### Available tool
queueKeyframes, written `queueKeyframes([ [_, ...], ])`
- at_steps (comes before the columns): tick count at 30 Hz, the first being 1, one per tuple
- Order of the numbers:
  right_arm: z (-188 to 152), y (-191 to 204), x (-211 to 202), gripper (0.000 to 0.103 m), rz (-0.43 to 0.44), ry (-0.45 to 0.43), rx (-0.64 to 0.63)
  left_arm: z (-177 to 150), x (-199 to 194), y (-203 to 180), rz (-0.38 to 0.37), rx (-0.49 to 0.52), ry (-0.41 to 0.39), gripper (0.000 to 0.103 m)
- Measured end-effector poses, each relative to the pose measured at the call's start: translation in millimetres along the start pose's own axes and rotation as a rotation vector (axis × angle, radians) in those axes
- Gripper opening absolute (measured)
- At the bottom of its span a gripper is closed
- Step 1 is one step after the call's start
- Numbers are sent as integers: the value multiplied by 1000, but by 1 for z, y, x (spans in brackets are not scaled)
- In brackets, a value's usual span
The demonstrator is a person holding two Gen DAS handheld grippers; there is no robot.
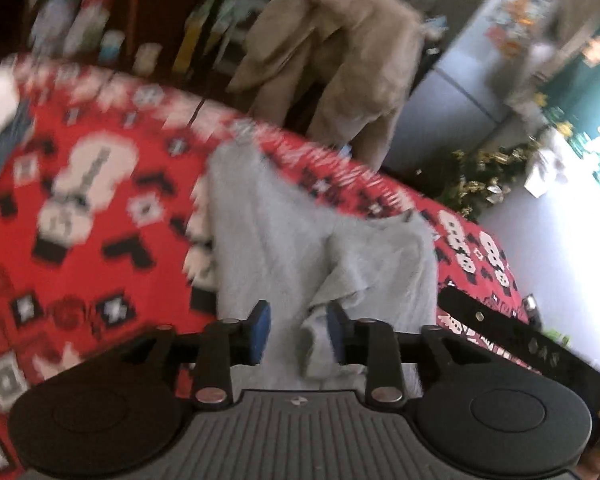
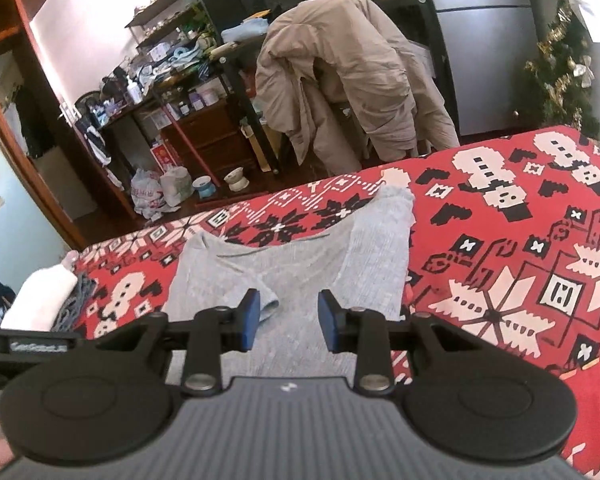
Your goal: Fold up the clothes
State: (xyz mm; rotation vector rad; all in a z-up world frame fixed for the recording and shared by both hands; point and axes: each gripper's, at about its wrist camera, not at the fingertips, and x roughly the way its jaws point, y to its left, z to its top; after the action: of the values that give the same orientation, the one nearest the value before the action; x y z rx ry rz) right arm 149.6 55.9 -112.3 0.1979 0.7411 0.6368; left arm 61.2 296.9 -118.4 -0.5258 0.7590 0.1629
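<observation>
Jaws on both grippers are standing wide apart, nothing clamped between the blue pads.

Left gripper (image 1: 298,330): grey shirt (image 1: 300,240) is lying straight ahead and under the jaws. A bunched fold of it is rising up against the inner face of the right-hand pad (image 1: 334,326); touching or just in front, can't tell, frame is motion-blurred. Left-hand pad is sitting over flat grey fabric.

Right gripper (image 2: 288,322): same grey shirt (image 2: 300,264) is running between and beyond the jaws. Long axis is lining up roughly with the fingers, neckline at the far end pointing away from the camera. One sleeve is folded inward, its cuff lying just beside the left-hand pad (image 2: 250,316). A longer strip of the shirt is stretching away ahead of the right-hand pad toward the far edge.

Shirt is lying on a red patterned blanket (image 2: 520,240), which is extending out on both sides of the jaws. Past the blanket's far edge, a beige jacket (image 2: 340,80) is hanging over a chair. Off left of the right gripper's jaws, a white folded item (image 2: 40,300) is resting on the blanket edge.
</observation>
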Motion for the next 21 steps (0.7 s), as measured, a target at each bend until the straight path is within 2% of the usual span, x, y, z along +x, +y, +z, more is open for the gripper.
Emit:
queueKeyframes([
  [9,9,-27,-10,35,11,-20,77,-17,32,-58,137,373,-14,40],
  [12,11,-37,-13,35,14,-21,103,-26,44,-73,212,461,-5,40],
  [14,12,-42,-14,35,22,-18,120,-31,52,-81,276,517,-29,40],
  [16,11,-44,-13,36,27,-12,129,-34,61,-85,330,558,-46,40],
  [21,8,-44,-9,36,34,8,130,-28,74,-90,365,567,-50,40],
])
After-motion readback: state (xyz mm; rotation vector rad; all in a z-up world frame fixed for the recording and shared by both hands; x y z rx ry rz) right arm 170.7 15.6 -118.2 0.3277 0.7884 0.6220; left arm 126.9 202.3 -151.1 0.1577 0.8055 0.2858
